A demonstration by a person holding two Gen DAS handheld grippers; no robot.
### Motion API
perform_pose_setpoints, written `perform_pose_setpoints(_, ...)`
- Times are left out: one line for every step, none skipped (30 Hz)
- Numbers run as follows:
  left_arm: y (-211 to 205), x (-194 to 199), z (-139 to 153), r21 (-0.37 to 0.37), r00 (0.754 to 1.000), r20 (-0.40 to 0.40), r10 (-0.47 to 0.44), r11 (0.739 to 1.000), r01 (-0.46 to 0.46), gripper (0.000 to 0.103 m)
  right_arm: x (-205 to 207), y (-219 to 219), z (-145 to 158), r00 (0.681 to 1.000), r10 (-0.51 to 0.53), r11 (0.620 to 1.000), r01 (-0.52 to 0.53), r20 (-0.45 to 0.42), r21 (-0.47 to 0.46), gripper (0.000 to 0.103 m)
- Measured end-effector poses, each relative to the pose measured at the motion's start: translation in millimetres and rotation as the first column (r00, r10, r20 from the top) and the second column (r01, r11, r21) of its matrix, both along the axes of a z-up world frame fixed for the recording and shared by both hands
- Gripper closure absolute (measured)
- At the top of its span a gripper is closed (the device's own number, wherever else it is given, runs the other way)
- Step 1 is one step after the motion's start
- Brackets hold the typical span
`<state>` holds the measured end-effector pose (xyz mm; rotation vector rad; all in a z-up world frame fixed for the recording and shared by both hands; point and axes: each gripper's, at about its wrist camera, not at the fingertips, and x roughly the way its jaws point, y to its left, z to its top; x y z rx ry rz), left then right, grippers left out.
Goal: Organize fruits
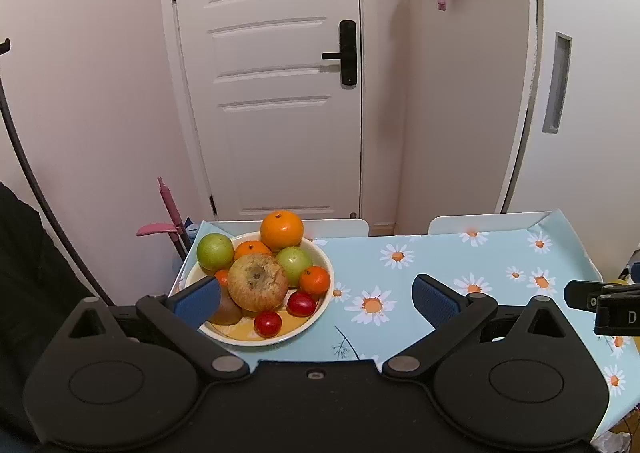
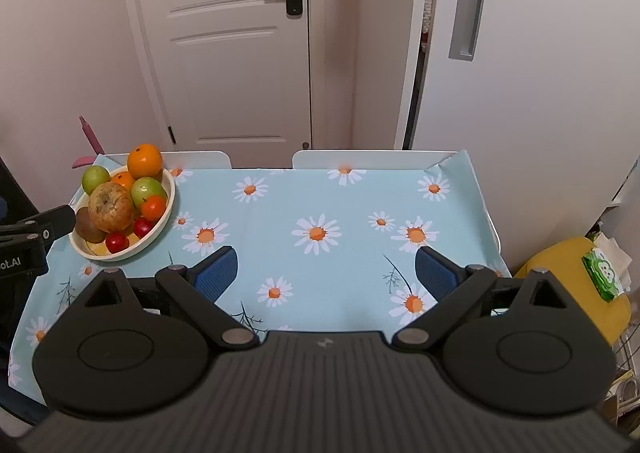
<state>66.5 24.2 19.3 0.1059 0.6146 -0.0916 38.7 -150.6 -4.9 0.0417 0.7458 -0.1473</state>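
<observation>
All the fruit in view sits heaped in a cream bowl (image 1: 320, 317) at the left far corner of the bench (image 2: 320, 193): a large orange (image 1: 281, 230) on top, two green fruits, small oranges, a blotchy apple (image 1: 258, 282), a brown kiwi and red cherry tomatoes toward the near rim. No fruit shows on the flowered cloth. The left gripper (image 1: 316, 297) hangs just before the bowl with its jaws spread wide and nothing in them; the right gripper (image 2: 326, 273) hangs over bare cloth, jaws likewise released and empty. This fits either a finished gathering or a bowl about to be sorted. Any grasp in that pile would want a top fruit, squeezed gently, since round neighbours roll.
</observation>
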Motion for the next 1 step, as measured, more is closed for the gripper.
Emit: perform_pose_setpoints(-0.3,0.2,0.0,0.0,1.0,0.002,-0.001,1.0,0.001,0.0,0.4,-0.2,-0.3,1.0,-0.002,1.0,0.002,0.0,0.001,0.0)
